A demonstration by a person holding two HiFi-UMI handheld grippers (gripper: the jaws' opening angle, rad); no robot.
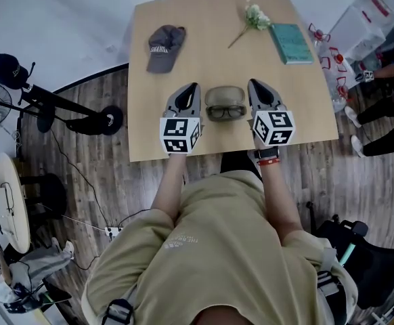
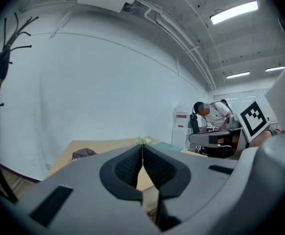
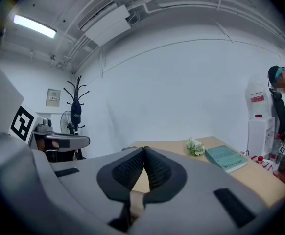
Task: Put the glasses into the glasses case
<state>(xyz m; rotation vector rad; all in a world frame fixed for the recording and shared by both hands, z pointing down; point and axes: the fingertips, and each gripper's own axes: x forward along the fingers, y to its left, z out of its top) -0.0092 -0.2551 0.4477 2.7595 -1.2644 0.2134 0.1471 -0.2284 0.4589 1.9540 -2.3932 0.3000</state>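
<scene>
An olive glasses case [image 1: 224,95] lies open on the wooden table [image 1: 183,5], close to its near edge. Black-framed glasses [image 1: 226,112] rest in the case's near half, lenses facing me. My left gripper [image 1: 194,85] hovers just left of the case and my right gripper [image 1: 252,82] just right of it, both pointing away from me. In the left gripper view the left gripper [image 2: 142,146] has its pads meeting with nothing between them. The right gripper [image 3: 144,149] in its own view is likewise shut and empty. Neither gripper view shows the case.
A grey cap [image 1: 164,46] lies at the table's far left. A flower sprig [image 1: 254,17] and a teal book [image 1: 291,42] lie at the far right. People sit beyond the table's right side [image 1: 386,93]. A fan and a stand [image 1: 21,93] are on the floor at the left.
</scene>
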